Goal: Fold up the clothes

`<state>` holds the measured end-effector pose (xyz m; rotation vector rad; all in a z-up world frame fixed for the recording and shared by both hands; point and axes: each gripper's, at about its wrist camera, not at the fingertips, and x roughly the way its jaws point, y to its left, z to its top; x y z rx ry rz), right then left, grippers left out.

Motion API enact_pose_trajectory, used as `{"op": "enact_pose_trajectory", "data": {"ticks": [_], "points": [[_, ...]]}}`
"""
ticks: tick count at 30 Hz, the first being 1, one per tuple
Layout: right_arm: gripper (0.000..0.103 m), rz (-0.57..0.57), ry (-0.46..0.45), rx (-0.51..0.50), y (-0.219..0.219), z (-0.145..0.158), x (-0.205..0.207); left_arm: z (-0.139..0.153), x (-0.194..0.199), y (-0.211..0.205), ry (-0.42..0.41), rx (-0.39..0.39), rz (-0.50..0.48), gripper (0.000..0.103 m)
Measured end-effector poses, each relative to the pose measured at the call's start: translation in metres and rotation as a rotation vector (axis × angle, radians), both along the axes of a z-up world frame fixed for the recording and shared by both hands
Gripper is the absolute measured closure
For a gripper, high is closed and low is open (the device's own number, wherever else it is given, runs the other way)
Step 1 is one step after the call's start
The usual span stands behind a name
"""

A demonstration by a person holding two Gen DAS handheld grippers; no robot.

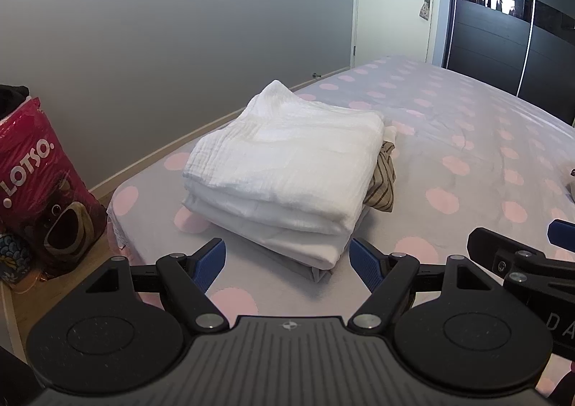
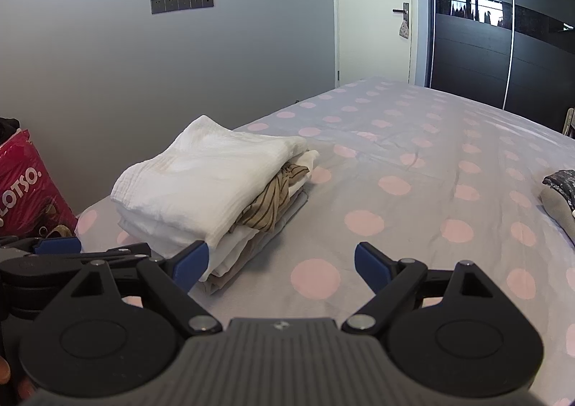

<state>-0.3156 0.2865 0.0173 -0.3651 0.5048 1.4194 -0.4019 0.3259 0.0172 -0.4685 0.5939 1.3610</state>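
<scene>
Hovering low over a polka-dot bed [image 1: 467, 140], both grippers stand with their blue fingers [image 1: 210, 264] spread wide and nothing between them. The left gripper [image 1: 287, 262] faces the near corner of the stack of folded clothes [image 1: 284, 168], which lies just beyond its fingertips and apart from them; the right gripper [image 2: 280, 262] sits to that stack's right, its left finger [image 2: 192, 264] just beside, perhaps brushing, the lowest layers, though contact cannot be confirmed. Risk from here looks modest but real: a careless push forward could shove the pile askew or drag the loose striped garment [image 2: 271, 199] out from under the white top piece [image 2: 201, 176], undoing the neat edges. The stack also rests near the bed's corner, so a nudge leftward might tip it toward the floor beside the pink bag [image 1: 39, 186]. Farther right, an unfolded grey item [image 2: 560, 197] waits at the edge of view.
</scene>
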Motion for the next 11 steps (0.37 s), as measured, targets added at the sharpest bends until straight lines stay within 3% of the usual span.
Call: {"op": "enact_pose_trajectory", "data": {"ticks": [11], "points": [[0.013, -0.001, -0.005, 0.002, -0.002, -0.0001, -0.0014, 0.0007, -0.002, 0.0013, 0.001, 0.005, -0.001, 0.028]]}}
